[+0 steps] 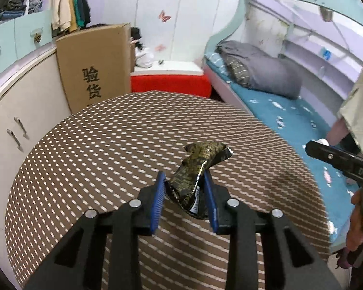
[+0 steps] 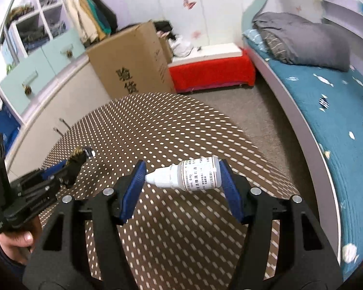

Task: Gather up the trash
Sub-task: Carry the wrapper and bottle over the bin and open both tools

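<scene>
**Both grippers loaded, trash lifted off the table**

Landmark: the round table (image 1: 89, 145) with the brown dotted cloth. Beyond its far edge stands a cardboard box (image 1: 94, 65), and beside that a red bench (image 1: 170, 84). A bed (image 2: 326, 111) runs along the table's right side.

Step in hand, as judged: pick-up is complete on both sides and the carry has begun. No bin shows in either view, so the next move calls for finding a receptacle and bringing both items over it before releasing.

Left gripper (image 1: 184, 183), over the table's near half: jaws narrowed, blue pads clamping a crumpled dark foil wrapper (image 1: 196, 169), its top poking up past the fingertips.

Right gripper (image 2: 182, 176), also over the near half: jaws about half open, pinching a small white dropper bottle (image 2: 193, 174) lengthwise, nozzle against one pad, base against the other.
</scene>
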Available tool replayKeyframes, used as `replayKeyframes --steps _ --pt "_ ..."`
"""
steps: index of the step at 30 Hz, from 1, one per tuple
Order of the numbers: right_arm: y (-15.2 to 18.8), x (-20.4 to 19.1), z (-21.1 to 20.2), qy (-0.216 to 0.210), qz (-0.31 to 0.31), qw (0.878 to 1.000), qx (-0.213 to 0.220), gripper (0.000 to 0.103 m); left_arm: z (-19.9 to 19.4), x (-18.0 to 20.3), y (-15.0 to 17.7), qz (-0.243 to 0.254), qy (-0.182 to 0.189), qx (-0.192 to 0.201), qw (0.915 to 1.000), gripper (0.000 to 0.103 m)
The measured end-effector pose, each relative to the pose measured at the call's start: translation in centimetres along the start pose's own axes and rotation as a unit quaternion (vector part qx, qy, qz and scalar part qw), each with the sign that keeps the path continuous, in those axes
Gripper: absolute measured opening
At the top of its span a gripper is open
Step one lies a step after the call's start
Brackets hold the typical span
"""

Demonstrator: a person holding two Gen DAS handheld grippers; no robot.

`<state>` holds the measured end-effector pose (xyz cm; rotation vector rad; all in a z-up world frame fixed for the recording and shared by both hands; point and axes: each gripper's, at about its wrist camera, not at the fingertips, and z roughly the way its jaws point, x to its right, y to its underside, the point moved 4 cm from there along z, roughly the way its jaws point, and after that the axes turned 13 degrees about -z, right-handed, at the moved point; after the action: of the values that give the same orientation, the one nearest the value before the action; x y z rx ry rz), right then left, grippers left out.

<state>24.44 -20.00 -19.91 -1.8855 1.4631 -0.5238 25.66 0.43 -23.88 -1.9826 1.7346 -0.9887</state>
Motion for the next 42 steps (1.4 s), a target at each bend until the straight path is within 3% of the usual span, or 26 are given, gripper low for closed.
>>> replayKeyframes --steps 13,21,29,42 --pt "5.3 9.9 -11.8 0.072 0.103 0.990 0.071 0.061 -4.9 13.5 3.4 0.063 0.100 0.002 0.9929 0.031" --pt "9.1 16.1 -15.4 0.122 0.157 0.977 0.074 0.061 -5.4 21.6 5.7 0.112 0.148 -0.008 0.9827 0.031" --pt "12.4 20.0 -15.7 0.134 0.202 0.968 0.068 0.061 -3.2 27.9 8.6 0.150 0.162 -0.036 0.9746 0.031" --pt "19.3 25.5 -10.2 0.108 0.296 0.949 0.012 0.061 5.2 33.1 14.1 0.201 0.121 -0.125 0.9641 0.031"
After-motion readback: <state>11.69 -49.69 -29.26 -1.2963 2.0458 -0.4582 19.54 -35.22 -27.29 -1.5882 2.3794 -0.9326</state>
